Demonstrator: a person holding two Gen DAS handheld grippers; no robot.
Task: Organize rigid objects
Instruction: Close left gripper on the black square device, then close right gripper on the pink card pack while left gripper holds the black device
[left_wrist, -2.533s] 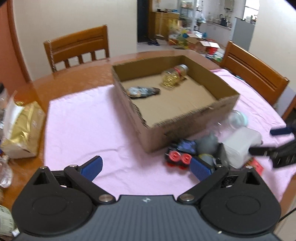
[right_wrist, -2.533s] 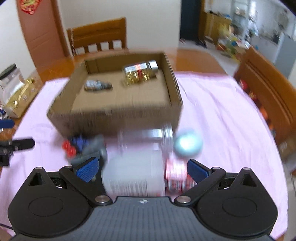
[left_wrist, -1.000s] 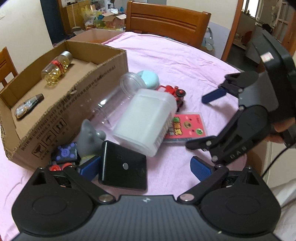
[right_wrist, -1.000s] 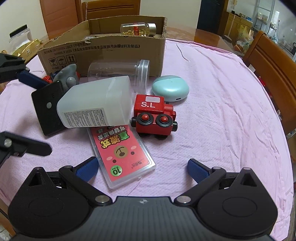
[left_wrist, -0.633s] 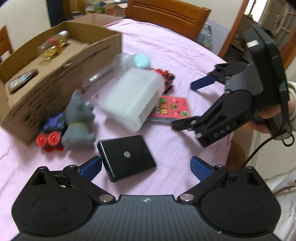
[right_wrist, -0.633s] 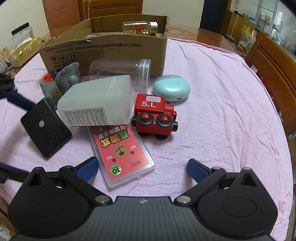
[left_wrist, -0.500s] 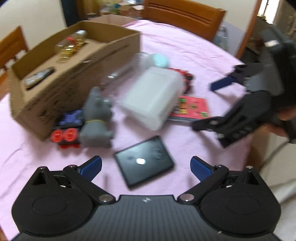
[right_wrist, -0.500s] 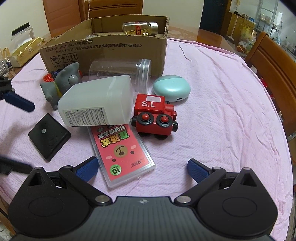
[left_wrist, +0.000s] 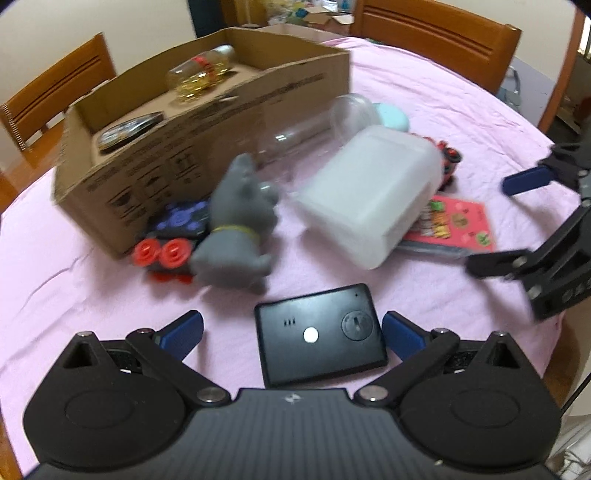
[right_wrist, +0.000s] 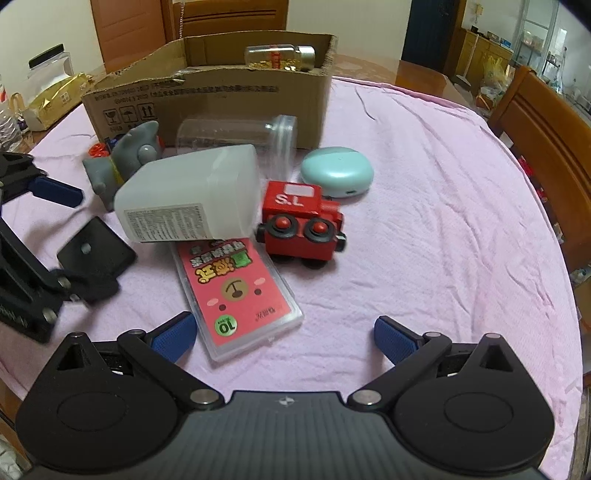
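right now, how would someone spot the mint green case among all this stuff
Start at the cardboard box on the pink cloth. Just off its right front corner lies the mint green case, behind the red toy train. It alone is a smooth, rounded pebble shape.

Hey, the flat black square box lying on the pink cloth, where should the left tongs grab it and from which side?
Grip the black box across its two side edges, coming straight down over it. It lies flat between the open left tongs, so only the thin edges offer opposing faces. The grey toy and white container sit just beyond, so stay clear of that far edge.
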